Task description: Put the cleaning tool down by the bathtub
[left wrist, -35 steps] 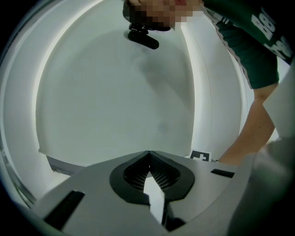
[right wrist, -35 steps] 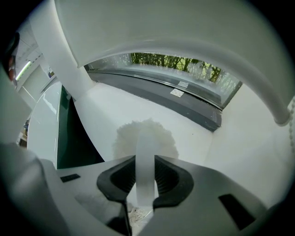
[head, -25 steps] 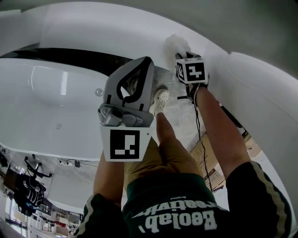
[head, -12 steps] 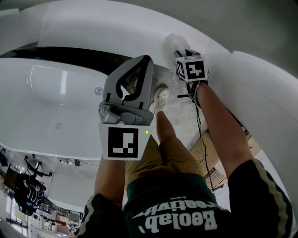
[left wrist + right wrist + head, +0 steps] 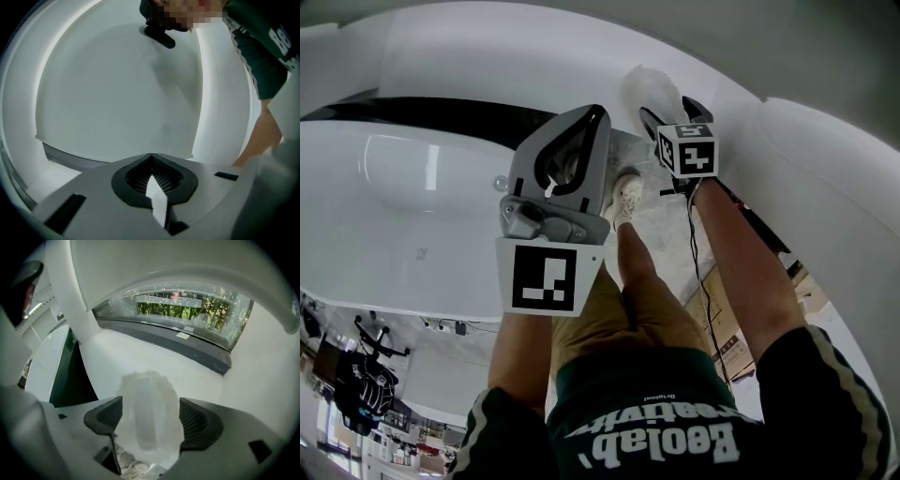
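The cleaning tool (image 5: pixel 645 87), a white fluffy pad with a strap across it (image 5: pixel 147 411), lies on the white surface beside the end of the bathtub (image 5: pixel 412 187). My right gripper (image 5: pixel 671 109) points steeply down over it and its jaws have just been opening. In the right gripper view the pad sits between the wide-apart jaws of the right gripper (image 5: pixel 150 420), and neither presses on it. My left gripper (image 5: pixel 598 116) hovers by the tub rim, jaws shut with nothing in them. The left gripper (image 5: pixel 151 157) faces the tub's white inside (image 5: pixel 117 84).
The person's shoe (image 5: pixel 626 199) and leg stand just below the tool, between the two grippers. A black cable (image 5: pixel 697 253) trails from the right gripper. Cardboard boxes (image 5: pixel 724 328) lie at the lower right. A dark window sill (image 5: pixel 187 345) runs behind the tool.
The right gripper's jaws have spread wide and let go of the white pad, which now rests on the surface. The left gripper has hardly moved.
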Motion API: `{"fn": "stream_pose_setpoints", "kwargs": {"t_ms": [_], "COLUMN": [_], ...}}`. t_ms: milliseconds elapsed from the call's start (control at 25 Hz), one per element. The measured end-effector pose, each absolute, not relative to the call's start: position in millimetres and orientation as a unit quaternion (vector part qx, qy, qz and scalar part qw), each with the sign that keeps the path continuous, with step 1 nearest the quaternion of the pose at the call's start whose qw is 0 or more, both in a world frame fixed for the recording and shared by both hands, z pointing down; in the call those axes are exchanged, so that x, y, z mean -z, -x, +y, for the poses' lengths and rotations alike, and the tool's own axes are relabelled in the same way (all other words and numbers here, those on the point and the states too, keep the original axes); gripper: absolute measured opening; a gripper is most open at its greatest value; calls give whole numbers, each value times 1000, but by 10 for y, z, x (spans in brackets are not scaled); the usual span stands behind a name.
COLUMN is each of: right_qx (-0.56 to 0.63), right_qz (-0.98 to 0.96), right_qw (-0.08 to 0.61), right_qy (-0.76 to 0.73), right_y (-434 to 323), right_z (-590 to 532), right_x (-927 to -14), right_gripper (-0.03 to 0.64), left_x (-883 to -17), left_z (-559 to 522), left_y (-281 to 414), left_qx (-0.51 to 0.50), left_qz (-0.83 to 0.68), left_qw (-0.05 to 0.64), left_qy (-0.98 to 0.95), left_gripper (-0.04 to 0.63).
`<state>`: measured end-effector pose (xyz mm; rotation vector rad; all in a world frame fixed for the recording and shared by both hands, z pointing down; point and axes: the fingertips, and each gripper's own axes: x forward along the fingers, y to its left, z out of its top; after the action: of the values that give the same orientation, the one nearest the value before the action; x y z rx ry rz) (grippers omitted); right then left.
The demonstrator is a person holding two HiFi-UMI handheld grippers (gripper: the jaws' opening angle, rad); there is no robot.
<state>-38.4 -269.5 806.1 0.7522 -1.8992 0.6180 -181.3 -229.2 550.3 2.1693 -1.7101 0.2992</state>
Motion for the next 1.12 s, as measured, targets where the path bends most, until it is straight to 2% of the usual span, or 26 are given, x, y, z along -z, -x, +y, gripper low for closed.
{"fn": "stream_pose_setpoints", "kwargs": {"t_ms": [520, 1120], "right_qx": [-231, -217], "right_qz": [-790, -821], "right_qw": [476, 434], "right_qy": [-310, -302], "right_y": [513, 464], "right_z": [-2717, -2672], "right_x": [-7707, -6764], "right_gripper": [362, 360], "left_x": [-5286, -4253], "left_z": [-2407, -2558], "left_y": [1776, 1627], "left_qx": [-87, -97], "left_qz": [-597, -619], "left_qw": [191, 104], "left_qy": [-775, -772], "left_gripper": [9, 9]}}
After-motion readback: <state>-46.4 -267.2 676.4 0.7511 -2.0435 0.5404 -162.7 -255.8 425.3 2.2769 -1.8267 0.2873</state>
